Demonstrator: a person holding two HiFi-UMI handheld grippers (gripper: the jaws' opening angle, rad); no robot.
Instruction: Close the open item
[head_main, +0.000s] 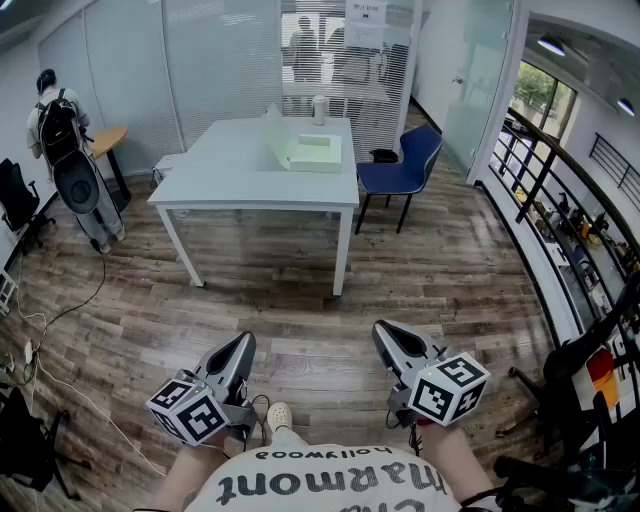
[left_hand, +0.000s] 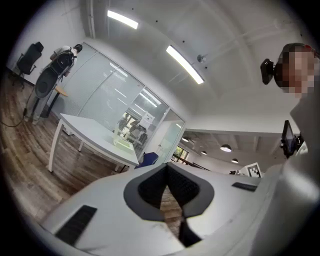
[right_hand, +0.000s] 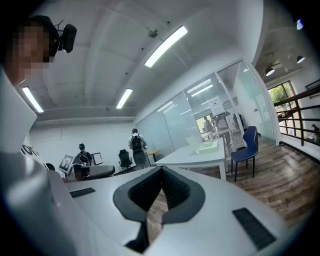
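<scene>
Box (head_main: 313, 153) on table (head_main: 232, 175); chair (head_main: 400, 172) right of table.

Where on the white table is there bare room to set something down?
The white table is bare left of the open box and along its near edge. The far right corner is crowded: box plus a white container.

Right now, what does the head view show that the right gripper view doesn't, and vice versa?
Only the head view: the wearer's shoe, and the left gripper and right gripper from above. Only the right gripper view: ceiling light strips, a second person by a monitor, its own shut jaws close up. Both: the white table, the open box on it, the blue chair, the person with a backpack.
</scene>
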